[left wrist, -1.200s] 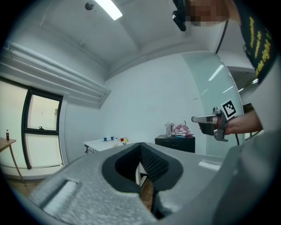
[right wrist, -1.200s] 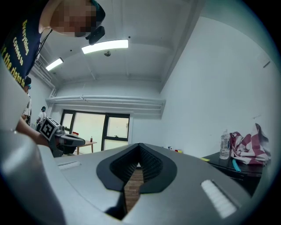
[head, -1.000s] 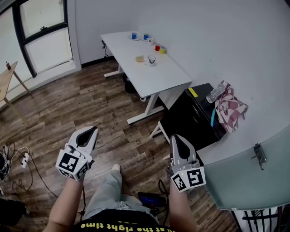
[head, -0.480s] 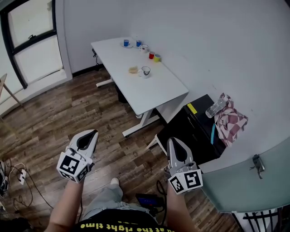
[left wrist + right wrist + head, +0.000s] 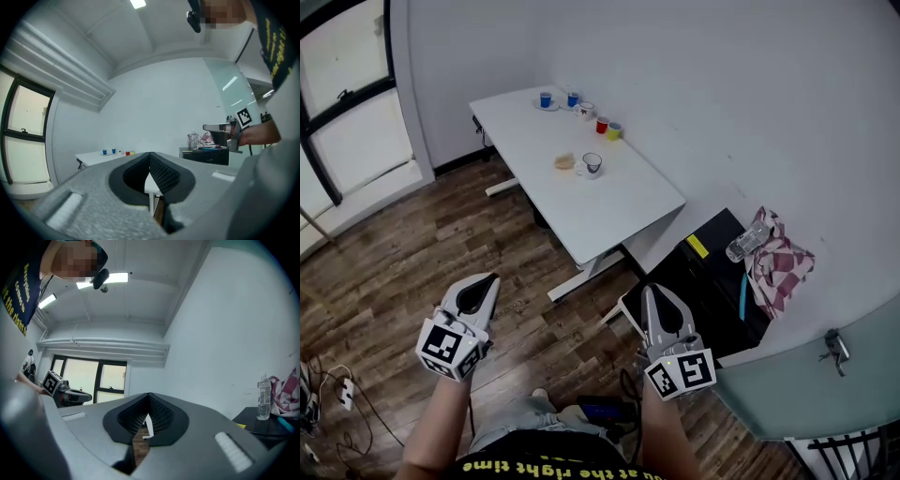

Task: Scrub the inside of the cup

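Over the wood floor (image 5: 412,262), left gripper (image 5: 487,281) and right gripper (image 5: 654,295) both pressed together, nothing pinched; the cup (image 5: 592,164) sits on the white table (image 5: 623,202), well apart.

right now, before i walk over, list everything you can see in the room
table: one, white, along the wall ahead
blue cups: two, blue, table's far end
red cup: one, red, wall side of the table
yellow cup: one, yellow, beside the red cup
white mug: one, white, mid-table
tan block: one, tan, perhaps a sponge, left of the white mug
cabinet: one, black, right of the table
bottle: one, clear, on the cabinet
cloth: one, red-and-white check, beside the bottle
power strip: one, white, floor at bottom left
left claw: one, grey, shut, empty
right claw: one, grey, shut, empty
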{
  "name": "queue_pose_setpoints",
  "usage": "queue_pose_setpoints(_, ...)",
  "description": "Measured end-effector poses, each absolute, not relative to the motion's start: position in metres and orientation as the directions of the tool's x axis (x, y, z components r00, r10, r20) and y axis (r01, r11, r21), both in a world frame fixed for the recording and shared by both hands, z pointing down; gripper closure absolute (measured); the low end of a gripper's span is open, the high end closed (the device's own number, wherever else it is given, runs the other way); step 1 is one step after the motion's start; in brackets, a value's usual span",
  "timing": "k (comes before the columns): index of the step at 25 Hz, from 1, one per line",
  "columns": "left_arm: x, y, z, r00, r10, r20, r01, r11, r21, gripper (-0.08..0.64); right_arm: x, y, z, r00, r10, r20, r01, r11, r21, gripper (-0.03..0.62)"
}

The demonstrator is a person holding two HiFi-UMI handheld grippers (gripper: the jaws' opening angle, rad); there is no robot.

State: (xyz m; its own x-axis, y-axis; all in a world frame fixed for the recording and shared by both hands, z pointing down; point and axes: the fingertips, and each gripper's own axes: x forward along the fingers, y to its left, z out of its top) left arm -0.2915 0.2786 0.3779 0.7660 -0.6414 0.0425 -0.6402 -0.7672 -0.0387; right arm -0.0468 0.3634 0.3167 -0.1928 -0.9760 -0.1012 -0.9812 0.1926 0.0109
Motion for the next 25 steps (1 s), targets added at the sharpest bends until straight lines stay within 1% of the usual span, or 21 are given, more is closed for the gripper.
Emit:
queue_pose_setpoints(7,-0.281,0.243,0.379,0.772,-0.633,0.061,-0.63,-0.774,-0.054,0.558,-0.04,0.331,0.324,-0.19,-0.977,-0.094,-0.982,0.191,-0.003,0.588)
queue_pose_setpoints(12,-0.261,0.225,0.385,0.781,-0.617,0.094,-0.609,-0.786,-0.107,0.558,-0.027,0.301,0.338,-0.191,-0.979,-0.073,-0.98,0.194,-0.037,0.588)
queue_pose_setpoints(18,-0.237,0.184,0.389,0.773,-0.626,0.1,-0.619,-0.78,-0.091,0.558,-0.011,0.251,0.34,-0.231,-0.97,-0.071,-0.972,0.234,-0.026,0.588)
queue_pose_setpoints(22,-0.213,0.151,0.388,0.769,-0.631,0.101,-0.622,-0.775,-0.111,0.558,0.007,0.203,0.338,-0.264,-0.962,-0.07,-0.965,0.264,0.009,0.588)
queue_pose_setpoints(25,-0.196,0.125,0.39,0.758,-0.644,0.1,-0.637,-0.765,-0.099,0.558,0.018,0.165,0.338,-0.301,-0.951,-0.073,-0.953,0.302,0.003,0.588)
